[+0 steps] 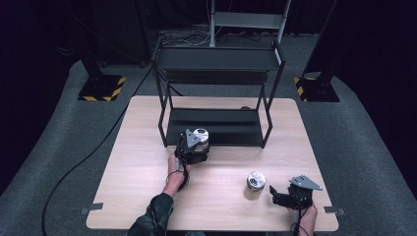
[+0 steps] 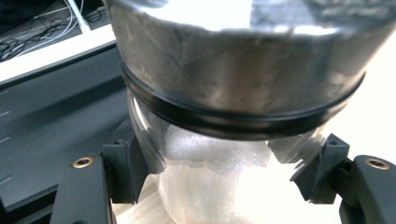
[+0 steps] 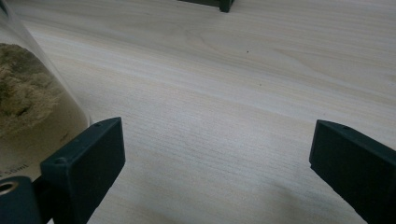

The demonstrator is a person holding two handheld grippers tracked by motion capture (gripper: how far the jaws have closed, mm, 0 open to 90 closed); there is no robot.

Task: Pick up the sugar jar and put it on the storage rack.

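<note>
Fingers of the left gripper pinch a jar at the front edge of the rack, not yet shelved. Right gripper stands spread, empty, beside a second jar well short of the rack.

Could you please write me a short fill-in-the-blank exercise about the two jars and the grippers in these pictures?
1. The left gripper is shut on a glass jar with a ____ lid.
2. The right gripper has its jaws ____.
3. The second jar stands on the ____ table.

Missing words: metal; open; wooden
</note>
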